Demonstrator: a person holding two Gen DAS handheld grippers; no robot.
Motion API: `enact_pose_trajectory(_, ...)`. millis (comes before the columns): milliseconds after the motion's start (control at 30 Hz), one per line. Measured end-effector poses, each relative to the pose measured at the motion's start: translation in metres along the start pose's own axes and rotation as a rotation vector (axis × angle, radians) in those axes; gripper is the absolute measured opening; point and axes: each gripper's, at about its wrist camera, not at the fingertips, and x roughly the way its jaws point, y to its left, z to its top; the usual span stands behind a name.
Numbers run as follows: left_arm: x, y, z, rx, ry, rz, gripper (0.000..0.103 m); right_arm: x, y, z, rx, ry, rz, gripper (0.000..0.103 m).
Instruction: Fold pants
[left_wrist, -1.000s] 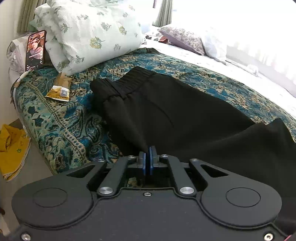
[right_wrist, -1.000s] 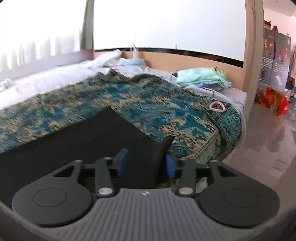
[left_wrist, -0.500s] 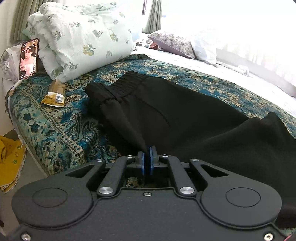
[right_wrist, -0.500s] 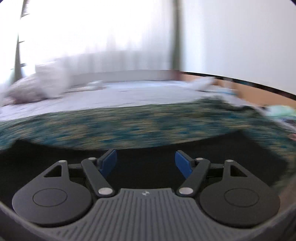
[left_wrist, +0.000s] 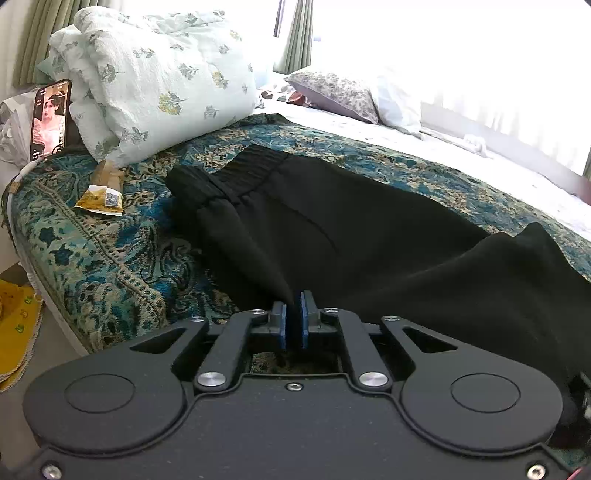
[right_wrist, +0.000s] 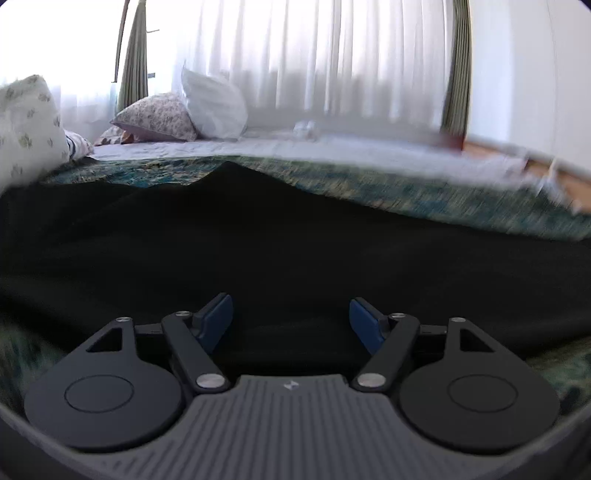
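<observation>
black pants (left_wrist: 332, 229) lie flat on the patterned bed cover (left_wrist: 110, 258), waistband toward the pillows. left tool (left_wrist: 292, 325) pinches a near-edge fold; right tool (right_wrist: 291, 321) hovers spread above the cloth. advise the right tool grip the hem squarely before folding over

No text, label or number is legible anywhere.
</observation>
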Motion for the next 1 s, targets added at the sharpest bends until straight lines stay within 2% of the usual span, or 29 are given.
enact_pose_trajectory(67, 0.0, 0.001, 0.0, -0.01, 0.002, -0.007, 0.012, -0.01, 0.004, -0.011, -0.048, -0.033, -0.029, 0.082)
enact_pose_trajectory(200, -0.003, 0.003, 0.005, -0.048, 0.015, -0.032, 0.018, -0.021, -0.003, -0.024, -0.043, -0.06, -0.049, 0.083)
enact_pose_trajectory(267, -0.006, 0.007, 0.01, -0.076, 0.009, -0.051, 0.035, -0.023, -0.003, -0.025, -0.048, -0.067, -0.048, 0.084)
enact_pose_trajectory(333, -0.01, 0.008, 0.018, -0.082, -0.03, -0.036, 0.046, -0.021, -0.005, -0.024, -0.034, -0.066, -0.048, 0.084)
enact_pose_trajectory(467, -0.007, 0.01, 0.039, -0.038, -0.121, 0.009, 0.058, -0.021, -0.007, -0.025, -0.035, -0.072, -0.049, 0.084)
enact_pose_trajectory(567, 0.017, 0.02, 0.055, -0.056, -0.123, 0.085, 0.058, -0.02, -0.009, -0.026, -0.035, -0.072, -0.045, 0.085)
enact_pose_trajectory(633, 0.035, 0.022, 0.064, -0.054, -0.101, 0.189, 0.056, -0.02, -0.01, -0.026, -0.037, -0.071, -0.043, 0.085)
enact_pose_trajectory(733, 0.059, 0.02, 0.071, 0.045, -0.031, 0.327, 0.03, -0.019, -0.012, -0.025, -0.035, -0.066, -0.04, 0.085)
enact_pose_trajectory(767, 0.065, 0.022, 0.07, 0.05, -0.003, 0.342, 0.03, -0.019, -0.012, -0.024, -0.034, -0.065, -0.039, 0.085)
enact_pose_trajectory(900, 0.065, 0.025, 0.07, 0.028, 0.007, 0.364, 0.031, -0.017, -0.013, -0.022, -0.032, -0.061, -0.037, 0.085)
enact_pose_trajectory(1000, 0.051, 0.016, 0.079, 0.017, -0.041, 0.356, 0.03, -0.017, -0.013, -0.022, -0.035, -0.06, -0.034, 0.085)
